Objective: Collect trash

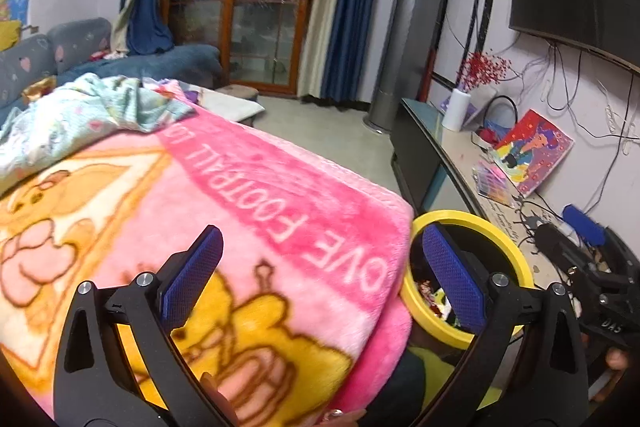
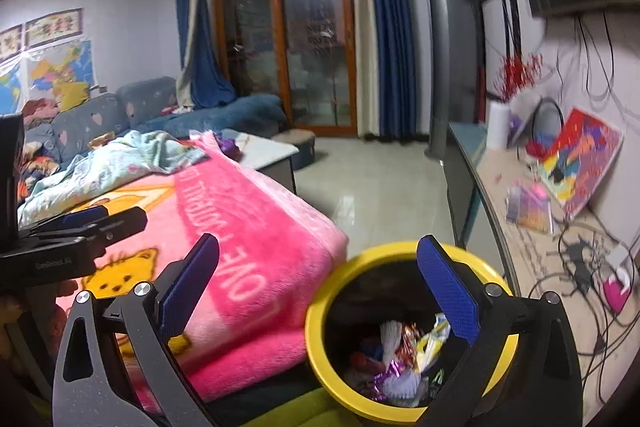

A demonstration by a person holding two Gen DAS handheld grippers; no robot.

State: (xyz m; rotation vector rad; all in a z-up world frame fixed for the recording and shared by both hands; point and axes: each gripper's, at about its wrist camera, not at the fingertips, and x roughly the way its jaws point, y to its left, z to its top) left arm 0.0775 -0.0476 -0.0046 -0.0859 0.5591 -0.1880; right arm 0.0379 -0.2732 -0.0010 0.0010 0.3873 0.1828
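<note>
I see a pink blanket [image 2: 248,227] filling the left of both views, with a crumpled pale cloth [image 2: 120,159] lying on its far end. Behind it sits a grey sofa [image 2: 92,119], and blue curtains [image 2: 384,27] flank a wood-framed glass door [image 2: 312,39]. Along the right wall runs a bench [image 2: 532,251] strewn with cables, a bright painting [image 2: 580,159] leaning against the wall and a white roll [image 2: 498,125] standing upright near its far end.

Just beside the blanket's near corner stands the yellow-rimmed bin [image 2: 320,343]. The trash [image 2: 404,359] lies inside it: crumpled wrappers, foil and white scraps, heaped at the bottom.

My right hand-held gripper [image 2: 324,291] hovers above the bin's mouth with its jaws spread wide and nothing between the blue pads; the right finger crosses the bin's rim in the picture. My left hand-held gripper [image 1: 324,275] is also wide apart and empty, with one finger over the blanket and the other over the bin's edge. In the right view it shows at the left edge above the blanket.
</note>
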